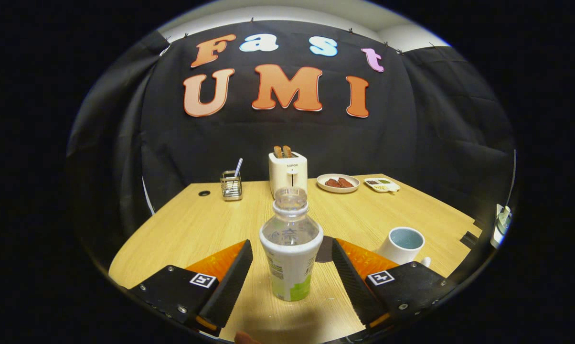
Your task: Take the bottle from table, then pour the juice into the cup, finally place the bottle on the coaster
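A clear uncapped bottle (pixel 291 248) with a white and green label stands upright on the wooden table (pixel 201 224), between my two fingers. My gripper (pixel 291 253) is open, with a gap on each side of the bottle and neither finger touching it. A white cup (pixel 403 244) with a pale blue inside stands to the right, just beyond the right finger. A dark round coaster (pixel 324 249) lies flat behind the bottle, partly hidden by it and by the right finger.
At the back of the table stand a white toaster (pixel 288 173) with toast in it, a plate (pixel 337 183) of brown food, a small divided dish (pixel 382 185) and a wire holder (pixel 230 185) with a utensil. A small black disc (pixel 204 193) lies far left.
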A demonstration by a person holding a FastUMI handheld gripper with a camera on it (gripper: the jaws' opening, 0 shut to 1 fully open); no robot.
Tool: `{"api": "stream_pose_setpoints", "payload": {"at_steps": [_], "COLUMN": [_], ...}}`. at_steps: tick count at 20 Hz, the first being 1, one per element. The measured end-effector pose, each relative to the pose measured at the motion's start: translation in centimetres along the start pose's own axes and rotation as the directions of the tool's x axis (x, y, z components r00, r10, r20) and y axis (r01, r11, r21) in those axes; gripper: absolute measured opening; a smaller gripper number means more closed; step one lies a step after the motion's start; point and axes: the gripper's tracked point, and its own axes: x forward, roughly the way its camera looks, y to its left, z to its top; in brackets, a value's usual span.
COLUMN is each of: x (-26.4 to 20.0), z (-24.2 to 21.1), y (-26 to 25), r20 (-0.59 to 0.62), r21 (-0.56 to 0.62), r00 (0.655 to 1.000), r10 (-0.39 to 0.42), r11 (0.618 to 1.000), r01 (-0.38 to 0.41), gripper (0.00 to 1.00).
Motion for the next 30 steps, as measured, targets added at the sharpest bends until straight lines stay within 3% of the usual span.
{"api": "stream_pose_setpoints", "payload": {"at_steps": [4,9,12,16,21,28,30], "x": [1.5,3.5,3.9,3.8,2.0,1.3,1.6], "z": [-2.0,-3.4,-3.2,-3.4,-0.2,3.1,3.6], "y": [1.3,0.4,0.8,0.2,0.0,-2.1,-2.9], "r20": [-0.05,-0.056,-0.029,-0.044,0.014,0.085,0.092], "r21": [-0.029,-0.095,-0.093,-0.063,0.165,0.443,0.522], "r00": [0.998,0.998,1.0,0.999,0.999,0.994,0.993], "r10": [0.028,-0.027,-0.005,-0.02,0.038,0.07,0.071], "r11": [0.999,0.995,0.996,0.998,0.986,0.891,0.846], "r01": [-0.03,0.022,0.002,0.017,-0.04,-0.101,-0.109], "gripper": [0.99,0.99,0.68,0.54,0.5,0.5,0.5]}}
